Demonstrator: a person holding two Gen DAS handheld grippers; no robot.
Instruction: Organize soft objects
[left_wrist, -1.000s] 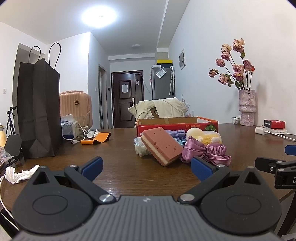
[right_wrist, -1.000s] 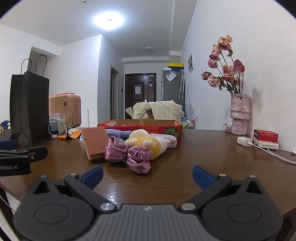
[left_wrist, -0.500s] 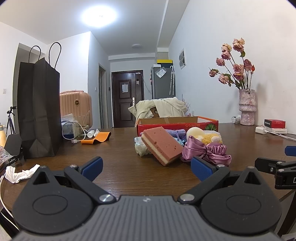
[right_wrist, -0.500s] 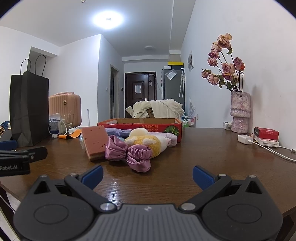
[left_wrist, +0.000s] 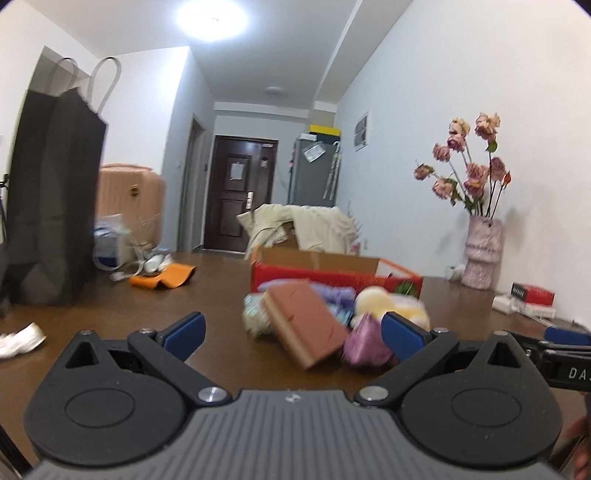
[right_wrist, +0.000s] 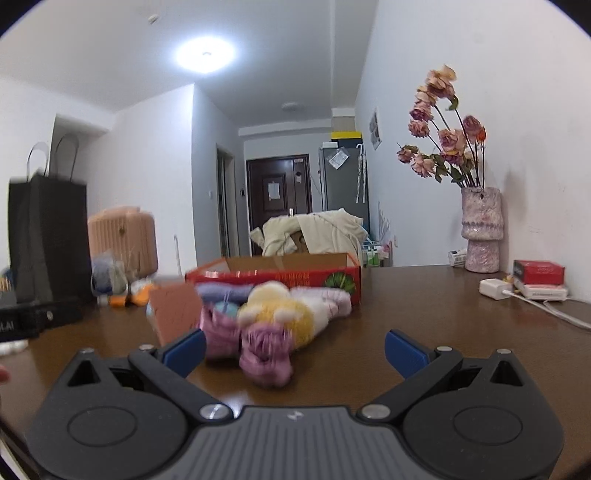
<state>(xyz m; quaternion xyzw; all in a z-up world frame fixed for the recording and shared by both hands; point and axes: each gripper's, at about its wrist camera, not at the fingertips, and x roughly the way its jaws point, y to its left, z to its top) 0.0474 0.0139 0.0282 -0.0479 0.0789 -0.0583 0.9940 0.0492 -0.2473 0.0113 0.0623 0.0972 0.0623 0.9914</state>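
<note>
A pile of soft things lies on the brown table in front of a red cardboard box (left_wrist: 325, 275) (right_wrist: 280, 275). It holds a pinkish-brown sponge (left_wrist: 308, 326) (right_wrist: 175, 310), a purple satin scrunchie (left_wrist: 365, 343) (right_wrist: 264, 352), a yellow plush toy (right_wrist: 284, 310) (left_wrist: 373, 297) and a lilac cloth (right_wrist: 225, 291). My left gripper (left_wrist: 291, 332) is open and empty, just short of the sponge. My right gripper (right_wrist: 293, 345) is open and empty, just short of the scrunchie. The views are blurred.
A black paper bag (left_wrist: 51, 221) stands at the left. An orange item (left_wrist: 162, 278) and cables lie behind it, white tissue (left_wrist: 18, 338) near the left edge. At the right stand a vase of dried roses (right_wrist: 480, 229), a red box (right_wrist: 539, 273) and a white charger (right_wrist: 495, 288).
Both grippers have moved forward toward the pile and lifted a little; the soft things look larger and closer. Both stay open and empty.
</note>
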